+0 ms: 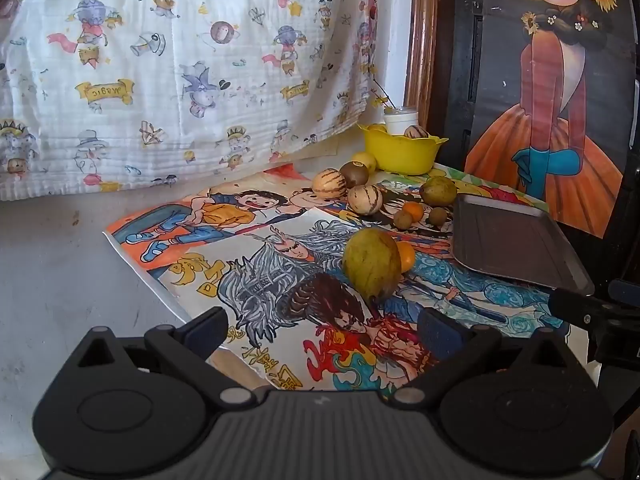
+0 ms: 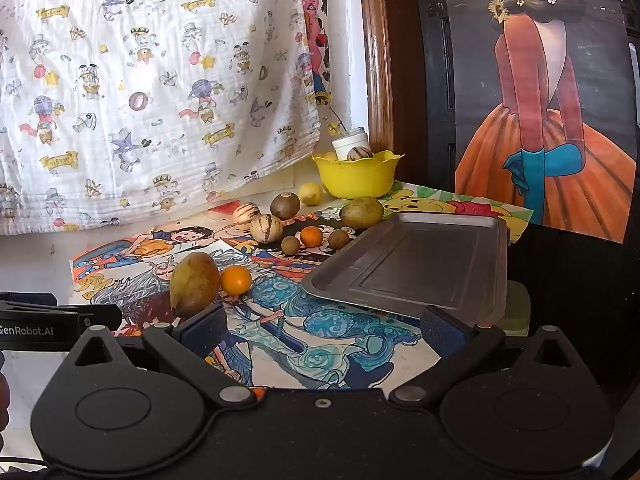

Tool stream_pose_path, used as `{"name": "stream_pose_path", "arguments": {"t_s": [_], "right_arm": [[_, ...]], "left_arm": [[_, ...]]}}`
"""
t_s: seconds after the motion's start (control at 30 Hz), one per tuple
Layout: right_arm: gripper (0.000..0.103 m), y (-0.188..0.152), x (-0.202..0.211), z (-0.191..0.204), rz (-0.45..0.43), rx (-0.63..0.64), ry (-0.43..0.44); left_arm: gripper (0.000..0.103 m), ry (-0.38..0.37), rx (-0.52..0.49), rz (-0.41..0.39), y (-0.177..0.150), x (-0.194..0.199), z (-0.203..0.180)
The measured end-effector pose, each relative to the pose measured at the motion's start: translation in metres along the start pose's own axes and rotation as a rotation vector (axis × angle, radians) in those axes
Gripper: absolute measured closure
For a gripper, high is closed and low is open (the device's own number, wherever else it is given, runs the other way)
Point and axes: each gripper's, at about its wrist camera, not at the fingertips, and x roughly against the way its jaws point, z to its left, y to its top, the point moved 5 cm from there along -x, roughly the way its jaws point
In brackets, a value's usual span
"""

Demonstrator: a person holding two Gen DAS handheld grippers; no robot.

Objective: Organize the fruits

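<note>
Several fruits lie on a cartoon mat (image 1: 256, 280). A green-yellow mango (image 1: 372, 265) (image 2: 195, 284) stands nearest, with a small orange (image 1: 406, 257) (image 2: 236, 279) touching it. Further back are striped melons (image 1: 365, 199) (image 2: 266, 228), a kiwi (image 1: 354, 173) (image 2: 285, 205), a lemon (image 2: 311, 193), a second mango (image 1: 438, 191) (image 2: 361, 212) and small fruits (image 2: 311, 236). A grey metal tray (image 1: 512, 240) (image 2: 420, 264) lies empty at right. My left gripper (image 1: 320, 330) is open, short of the near mango. My right gripper (image 2: 322, 330) is open, before the tray's near edge.
A yellow bowl (image 1: 402, 151) (image 2: 356, 176) at the back holds a striped fruit and a white cup (image 2: 351, 144). A printed cloth hangs behind. A girl poster (image 1: 560, 120) stands at right. The other gripper's body (image 2: 48, 320) shows at the right wrist view's left edge.
</note>
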Motion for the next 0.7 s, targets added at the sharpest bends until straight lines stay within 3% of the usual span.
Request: {"name": "stream_pose_path", "arguments": {"t_s": [0.7], "right_arm": [[0.0,-0.0003,-0.0009,0.0009,0.004,0.001,-0.001]], "left_arm": [[0.0,0.002,0.003,0.005,-0.0004,0.0004,0.0004]]}}
